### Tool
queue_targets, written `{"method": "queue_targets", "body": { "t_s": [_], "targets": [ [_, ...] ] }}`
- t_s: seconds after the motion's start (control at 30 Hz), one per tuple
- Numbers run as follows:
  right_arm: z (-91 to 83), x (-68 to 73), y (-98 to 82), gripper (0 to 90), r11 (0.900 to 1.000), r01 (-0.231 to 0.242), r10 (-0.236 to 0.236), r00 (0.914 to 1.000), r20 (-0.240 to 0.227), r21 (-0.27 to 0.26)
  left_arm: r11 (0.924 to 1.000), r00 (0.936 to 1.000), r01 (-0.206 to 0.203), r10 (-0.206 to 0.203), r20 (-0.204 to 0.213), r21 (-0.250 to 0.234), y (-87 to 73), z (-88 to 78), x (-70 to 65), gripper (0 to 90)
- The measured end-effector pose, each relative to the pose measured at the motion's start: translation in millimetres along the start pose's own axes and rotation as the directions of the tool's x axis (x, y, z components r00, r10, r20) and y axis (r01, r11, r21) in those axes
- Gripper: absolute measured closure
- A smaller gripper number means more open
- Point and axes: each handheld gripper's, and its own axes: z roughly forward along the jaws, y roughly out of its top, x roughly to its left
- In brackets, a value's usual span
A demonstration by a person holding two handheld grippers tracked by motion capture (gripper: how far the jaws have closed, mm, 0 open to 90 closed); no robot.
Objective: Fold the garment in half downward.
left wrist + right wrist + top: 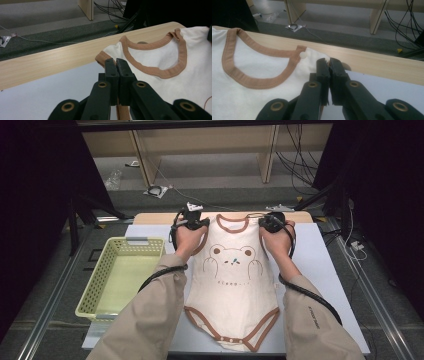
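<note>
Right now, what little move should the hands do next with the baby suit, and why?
Probably lift both shoulders together. The left tool and right tool are each shut on a shoulder of the baby suit, which lies flat beside the basket.

Yellow basket (122, 275) left of bodysuit (233, 285)

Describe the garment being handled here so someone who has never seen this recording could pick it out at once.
Start at the white table with a yellow-green basket at its left side. Right of the basket, between the person's forearms, a cream baby bodysuit lies flat, each shoulder pinched by a claw. It stands apart by its brown trim, the bear printed on its chest and the snaps at its bottom edge.
</note>
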Motion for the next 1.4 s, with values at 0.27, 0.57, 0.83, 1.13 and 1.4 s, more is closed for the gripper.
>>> {"method": "queue_targets", "body": {
  "t_s": [0.27, 0.57, 0.83, 1.13, 1.4],
  "targets": [
    [-2.5, 0.7, 4.3, 87.5, 1.0, 0.0, 0.0, 1.0, 0.003, -0.016, 0.9999, 1.0, -0.004, 0.005, 0.004, -0.015, 5.2, -2.4, -1.0, 87.9],
    [-4.6, 0.5, 9.0, 87.5, 0.999, 0.006, -0.006, 1.0, 0.004, -0.031, 0.9998, 1.0, -0.009, 0.009, 0.003, -0.02, 8.8, -4.3, -0.5, 87.9],
    [-7.1, 0.3, 12.3, 87.5, 0.999, 0.003, -0.003, 1.0, 0.007, -0.037, 0.9994, 0.9999, -0.011, 0.011, 0.009, -0.033, 13.2, -6.3, -2.1, 87.9],
    [-9.0, -0.1, 14.2, 87.4, 0.999, 0.011, -0.011, 0.9999, 0.011, -0.052, 0.9991, 0.9999, -0.004, 0.005, 0.015, -0.042, 14.7, -7.9, -0.8, 88.0],
    [-11.8, 1.2, 20.2, 87.5, 0.998, 0.015, -0.014, 0.9998, 0.015, -0.062, 0.9982, 0.9998, -0.009, 0.01, 0.016, -0.06, 19.6, -10.7, -2.1, 88.0]
  ]
}}
